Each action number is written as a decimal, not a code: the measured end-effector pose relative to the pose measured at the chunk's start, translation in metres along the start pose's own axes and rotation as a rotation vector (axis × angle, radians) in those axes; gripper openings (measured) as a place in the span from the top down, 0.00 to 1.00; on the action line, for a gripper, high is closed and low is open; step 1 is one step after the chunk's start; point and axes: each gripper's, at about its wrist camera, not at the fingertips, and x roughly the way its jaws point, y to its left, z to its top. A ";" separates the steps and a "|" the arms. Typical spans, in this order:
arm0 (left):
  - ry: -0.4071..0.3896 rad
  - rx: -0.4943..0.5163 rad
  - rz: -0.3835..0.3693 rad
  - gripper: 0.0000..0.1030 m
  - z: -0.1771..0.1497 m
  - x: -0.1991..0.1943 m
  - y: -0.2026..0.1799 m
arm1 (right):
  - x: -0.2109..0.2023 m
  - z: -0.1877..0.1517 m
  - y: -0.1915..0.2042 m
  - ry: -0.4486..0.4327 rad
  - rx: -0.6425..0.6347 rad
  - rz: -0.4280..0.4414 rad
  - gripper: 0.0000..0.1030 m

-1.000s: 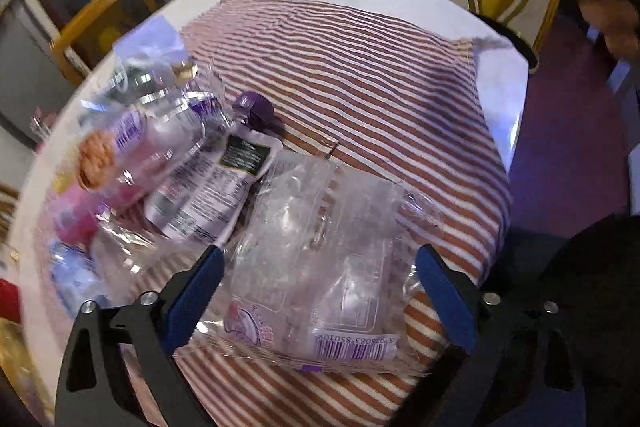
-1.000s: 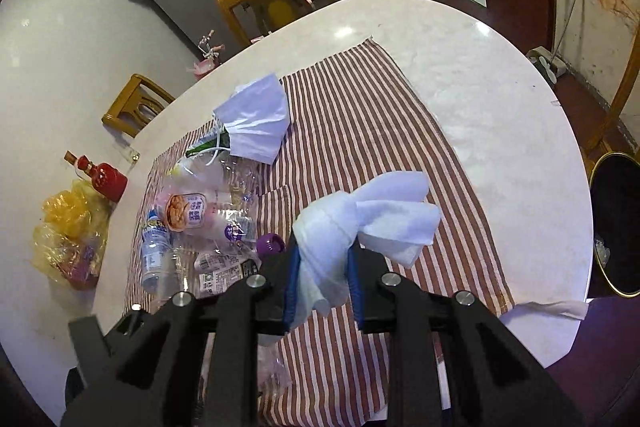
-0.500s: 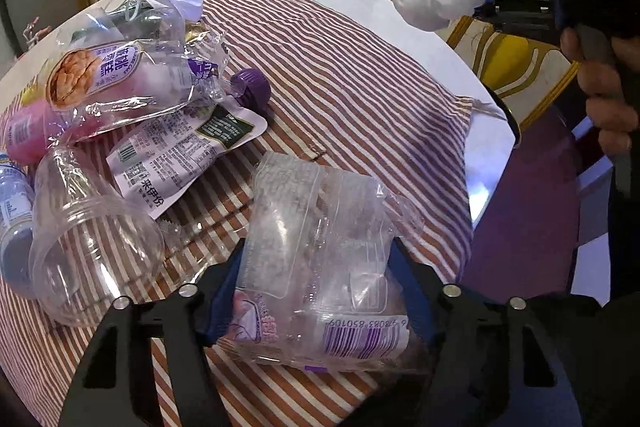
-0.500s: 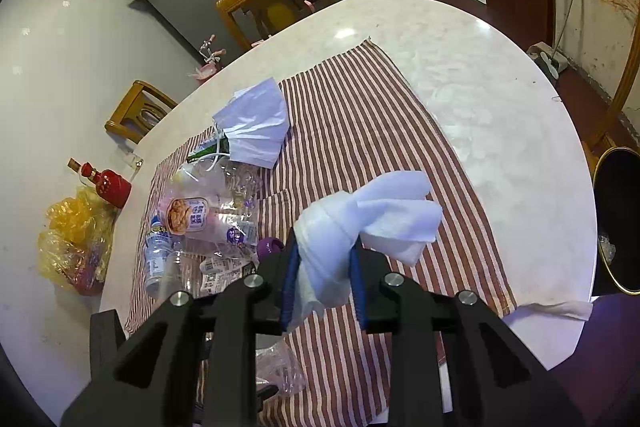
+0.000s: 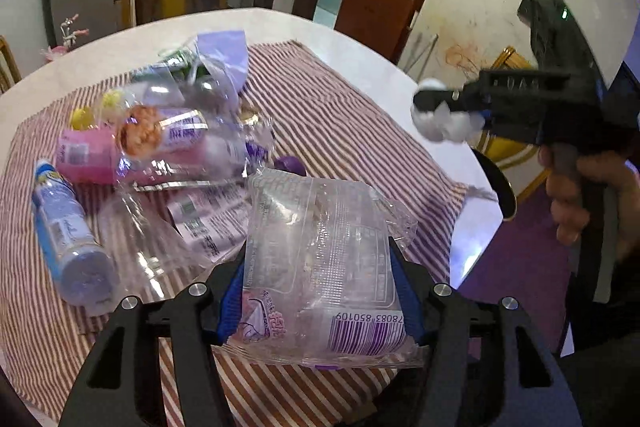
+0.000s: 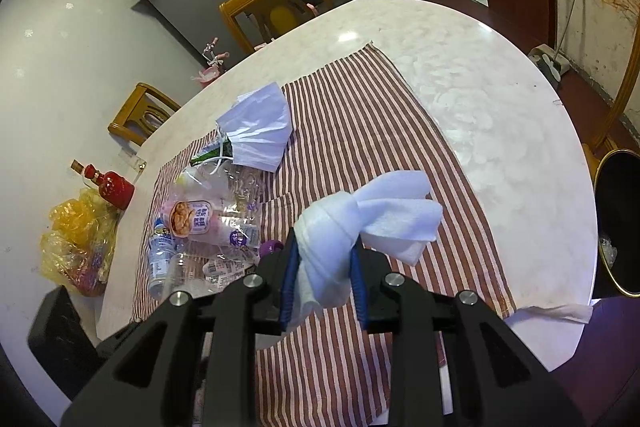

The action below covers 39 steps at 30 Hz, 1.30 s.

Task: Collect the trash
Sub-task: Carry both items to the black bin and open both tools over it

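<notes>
My left gripper [image 5: 318, 291] is shut on a clear plastic wrapper [image 5: 320, 259] with a purple barcode and holds it above the striped cloth [image 5: 340, 131]. My right gripper [image 6: 323, 275] is shut on a crumpled white tissue [image 6: 368, 219] and holds it above the table; it also shows in the left wrist view [image 5: 444, 119] at the right. More trash lies on the cloth: a wrapped snack cup [image 5: 168, 143], a small blue-labelled bottle [image 5: 68, 231], a clear cup [image 5: 136, 231], a printed pouch [image 5: 208, 223] and a face mask [image 6: 256, 127].
A black bin with a gold rim [image 6: 616, 219] stands on the floor right of the round marble table [image 6: 480, 75]. A red bottle [image 6: 110, 185] and a yellow bag [image 6: 76, 239] sit at the left edge. Wooden chairs [image 6: 276, 11] stand around. A tissue [image 6: 556, 311] hangs off the near edge.
My left gripper closed on the clear wrapper and lifted it off the cloth. My right gripper kept hold of the tissue and shifted slightly.
</notes>
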 end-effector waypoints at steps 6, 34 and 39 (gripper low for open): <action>-0.050 0.035 -0.034 0.41 0.023 -0.007 -0.016 | -0.021 0.009 -0.020 -0.064 0.032 -0.005 0.76; 0.036 0.403 -0.384 0.41 0.134 0.146 -0.248 | -0.117 -0.041 -0.382 -0.256 0.717 -0.484 0.20; 0.117 0.481 -0.467 0.41 0.139 0.213 -0.327 | -0.168 -0.067 -0.379 -0.377 0.790 -0.484 0.18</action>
